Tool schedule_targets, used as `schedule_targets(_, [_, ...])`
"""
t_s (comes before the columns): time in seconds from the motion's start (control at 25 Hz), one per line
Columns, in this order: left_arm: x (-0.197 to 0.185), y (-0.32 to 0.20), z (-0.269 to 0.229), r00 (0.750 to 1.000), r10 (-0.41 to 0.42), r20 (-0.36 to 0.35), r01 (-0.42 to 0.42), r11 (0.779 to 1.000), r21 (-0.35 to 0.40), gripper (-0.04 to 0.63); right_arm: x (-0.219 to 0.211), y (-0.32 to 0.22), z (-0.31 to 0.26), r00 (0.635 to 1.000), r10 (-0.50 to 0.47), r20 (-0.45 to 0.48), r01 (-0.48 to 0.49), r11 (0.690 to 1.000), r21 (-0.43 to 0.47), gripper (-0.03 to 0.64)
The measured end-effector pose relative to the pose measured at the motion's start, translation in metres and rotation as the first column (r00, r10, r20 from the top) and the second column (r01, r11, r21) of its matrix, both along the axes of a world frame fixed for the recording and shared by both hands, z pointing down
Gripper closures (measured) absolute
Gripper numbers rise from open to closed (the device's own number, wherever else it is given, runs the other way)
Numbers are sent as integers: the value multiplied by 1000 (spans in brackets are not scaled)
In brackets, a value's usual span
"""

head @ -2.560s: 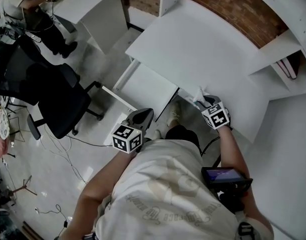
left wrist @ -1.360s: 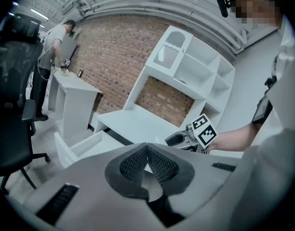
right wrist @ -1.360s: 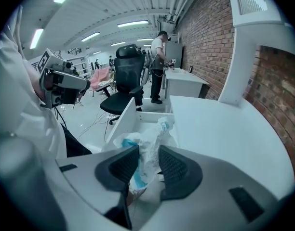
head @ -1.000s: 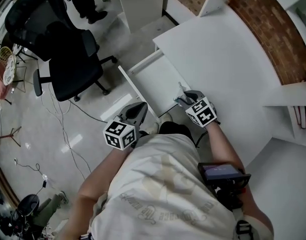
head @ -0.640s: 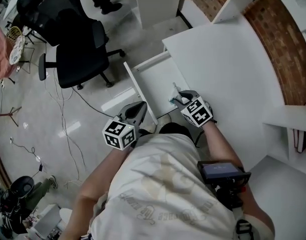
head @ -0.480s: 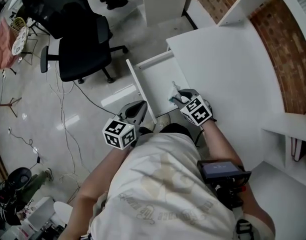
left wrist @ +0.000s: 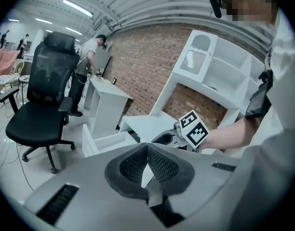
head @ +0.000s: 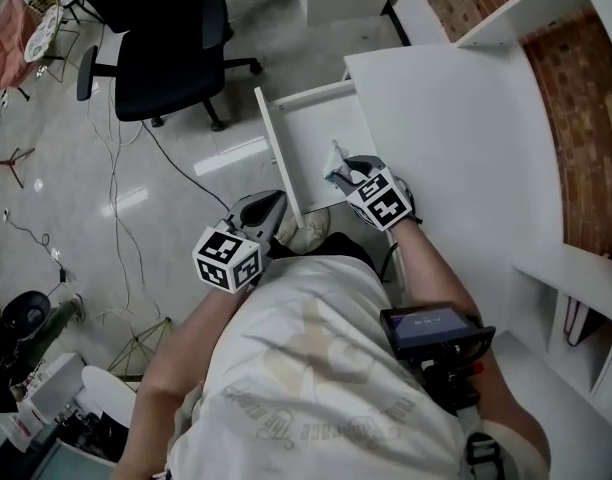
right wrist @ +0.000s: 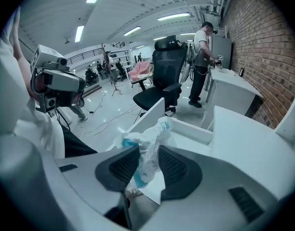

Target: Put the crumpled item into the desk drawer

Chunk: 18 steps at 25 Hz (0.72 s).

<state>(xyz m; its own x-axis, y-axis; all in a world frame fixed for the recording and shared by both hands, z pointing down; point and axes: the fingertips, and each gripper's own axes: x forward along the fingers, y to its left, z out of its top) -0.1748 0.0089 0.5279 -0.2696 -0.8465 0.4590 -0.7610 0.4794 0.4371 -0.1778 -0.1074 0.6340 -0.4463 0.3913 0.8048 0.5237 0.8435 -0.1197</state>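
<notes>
Right tongs hold the crumpled item over the open drawer.

The right tongs [right wrist: 143,166] are clamped on the crumpled item [right wrist: 148,146], a wad of white and blue plastic that sticks up between the two pads. In the head view the item [head: 335,160] hangs over the near right part of the drawer [head: 311,128], which is pulled out from the left side of the white desk [head: 456,118]. The left tongs [left wrist: 147,163] are closed with their tips touching and nothing between them, near the person's body, just left of the drawer's front board. A black office chair [head: 171,43] stands farther left on the floor.
</notes>
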Motion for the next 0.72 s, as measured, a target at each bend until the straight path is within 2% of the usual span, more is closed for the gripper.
schedule_targets(0.16, [-1, 12, -1, 1000, -26, 1, 26, 1000, -1, 574, -5, 9, 10, 1000, -23, -20, 23, 999, 27, 469])
schedule_targets(0.36, [-3, 21, 3, 996, -89, -10, 89, 996, -7, 574, -12, 14, 23, 994, -102, -37, 104, 991, 83, 469])
schedule_targets(0.72, [16, 43, 15, 983, -176, -47, 175, 984, -36, 574, -14, 27, 55, 987, -134, -83, 143, 984, 106, 469])
